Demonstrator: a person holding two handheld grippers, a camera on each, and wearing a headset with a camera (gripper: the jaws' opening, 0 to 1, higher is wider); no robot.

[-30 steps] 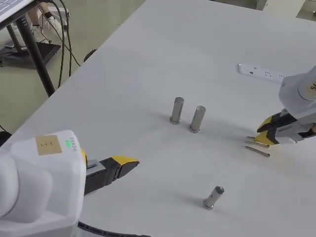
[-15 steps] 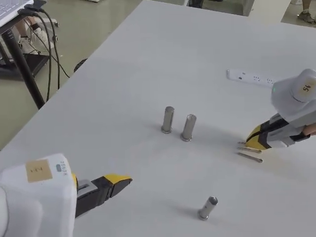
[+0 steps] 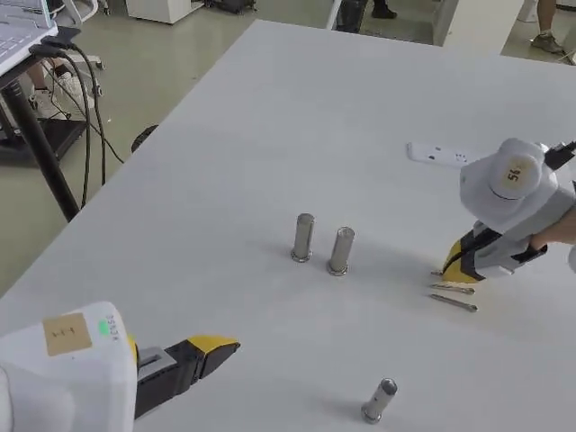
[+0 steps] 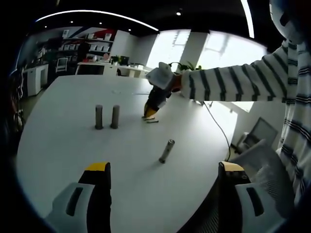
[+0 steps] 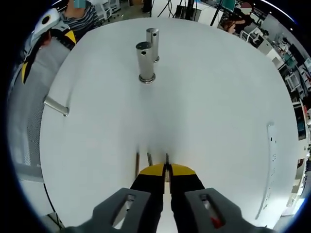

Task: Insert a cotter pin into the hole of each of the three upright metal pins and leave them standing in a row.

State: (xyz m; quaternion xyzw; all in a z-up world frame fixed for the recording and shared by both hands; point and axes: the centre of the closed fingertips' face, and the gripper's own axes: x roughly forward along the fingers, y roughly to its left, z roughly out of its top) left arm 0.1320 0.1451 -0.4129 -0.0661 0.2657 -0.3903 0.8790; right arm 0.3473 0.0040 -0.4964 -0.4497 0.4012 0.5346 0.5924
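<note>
— What is new at the cotters?
— The right gripper point(image 3: 457, 260) has closed. One second ago its jaws stood a little apart over them. Now they meet, and in the right gripper view one cotter pin point(image 5: 167, 159) comes out from the seam between them. I judge it is pinched, but it lies on the table point(image 3: 270, 135), not lifted. The gripper body is also steeper than before.
— The others?
— The spare cotters point(image 3: 453, 289) lie just beside the tips and did not move.
— And the metal pins?
— Unchanged; only my head camera shifted. The standing pins point(image 3: 303, 238) are side by side in the middle, well apart from the cotters. The fallen pin point(image 3: 379, 400) lies on its side, nearer to me. No cotter sits in any of them.
— Your left gripper?
— The left gripper point(image 3: 214, 346) is wide open and holds nothing, at the near left, far from all.
— So what does it mean?
— The first pick seems done. Next I must lift it to a standing pin, and later set the fallen pin upright
</note>
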